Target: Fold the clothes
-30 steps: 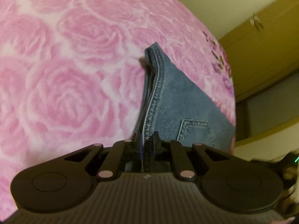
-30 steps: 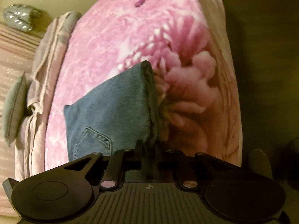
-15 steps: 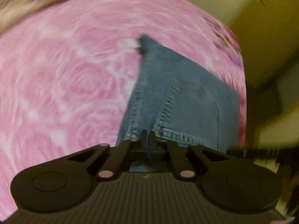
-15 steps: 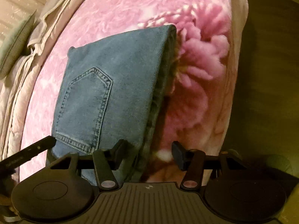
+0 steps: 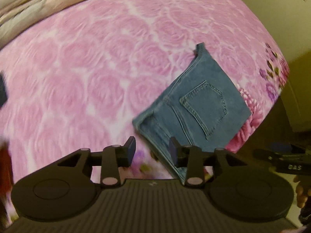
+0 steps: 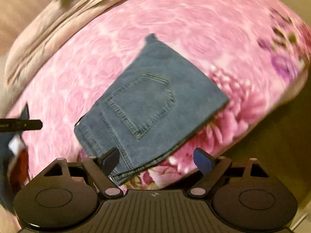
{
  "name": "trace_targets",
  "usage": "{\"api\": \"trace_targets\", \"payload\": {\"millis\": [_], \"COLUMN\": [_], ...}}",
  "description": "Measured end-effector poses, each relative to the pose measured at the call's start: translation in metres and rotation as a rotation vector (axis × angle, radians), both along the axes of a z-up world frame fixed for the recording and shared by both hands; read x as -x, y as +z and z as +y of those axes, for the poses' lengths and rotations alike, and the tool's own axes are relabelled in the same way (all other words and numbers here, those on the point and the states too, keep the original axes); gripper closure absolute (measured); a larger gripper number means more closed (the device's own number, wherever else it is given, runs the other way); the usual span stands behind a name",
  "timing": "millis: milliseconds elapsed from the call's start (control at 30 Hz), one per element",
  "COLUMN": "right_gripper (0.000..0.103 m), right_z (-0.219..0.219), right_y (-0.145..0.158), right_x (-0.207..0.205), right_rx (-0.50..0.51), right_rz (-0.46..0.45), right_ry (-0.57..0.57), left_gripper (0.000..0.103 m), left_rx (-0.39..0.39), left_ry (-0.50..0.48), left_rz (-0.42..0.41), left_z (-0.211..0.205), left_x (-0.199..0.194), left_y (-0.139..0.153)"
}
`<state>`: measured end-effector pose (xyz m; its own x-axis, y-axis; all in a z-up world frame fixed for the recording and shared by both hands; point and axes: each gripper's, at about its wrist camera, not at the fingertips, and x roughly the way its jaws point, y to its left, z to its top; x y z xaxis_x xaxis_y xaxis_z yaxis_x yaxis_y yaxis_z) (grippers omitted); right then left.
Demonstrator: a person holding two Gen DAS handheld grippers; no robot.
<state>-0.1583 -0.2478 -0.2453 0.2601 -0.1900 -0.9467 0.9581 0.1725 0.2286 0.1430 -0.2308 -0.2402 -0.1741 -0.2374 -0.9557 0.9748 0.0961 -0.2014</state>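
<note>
The folded jeans (image 5: 196, 104) lie flat on the pink rose blanket (image 5: 87, 73), near its flowered edge, 1 back pocket facing up. The left gripper (image 5: 152, 149) and right gripper (image 6: 156, 160) hang above them, jaws apart and just opening, nothing pinched between them.
</note>
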Motion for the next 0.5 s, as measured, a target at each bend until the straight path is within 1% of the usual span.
{"api": "trace_targets", "payload": {"millis": [33, 133, 300, 400, 500], "right_gripper": [0.017, 0.017, 0.017, 0.017, 0.017], "right_z": [-0.006, -0.026, -0.052, -0.06, -0.06], "right_y": [0.003, 0.01, 0.023, 0.03, 0.034], "right_x": [-0.005, -0.019, -0.027, -0.01, 0.025], "right_rx": [0.003, 0.013, 0.053, 0.088, 0.126], "right_rz": [0.004, 0.012, 0.026, 0.011, -0.01], "right_ry": [0.039, 0.158, 0.39, 0.533, 0.643], "left_gripper": [0.07, 0.07, 0.066, 0.066, 0.066], "left_rx": [-0.007, -0.014, 0.02, 0.047, 0.053], "left_ry": [0.044, 0.145, 0.347, 0.493, 0.608], "left_rz": [-0.004, -0.052, -0.143, -0.183, -0.189], "left_z": [0.007, 0.022, 0.045, 0.061, 0.074], "left_x": [0.0, 0.007, 0.027, 0.049, 0.093], "left_y": [0.005, 0.019, 0.042, 0.049, 0.05]}}
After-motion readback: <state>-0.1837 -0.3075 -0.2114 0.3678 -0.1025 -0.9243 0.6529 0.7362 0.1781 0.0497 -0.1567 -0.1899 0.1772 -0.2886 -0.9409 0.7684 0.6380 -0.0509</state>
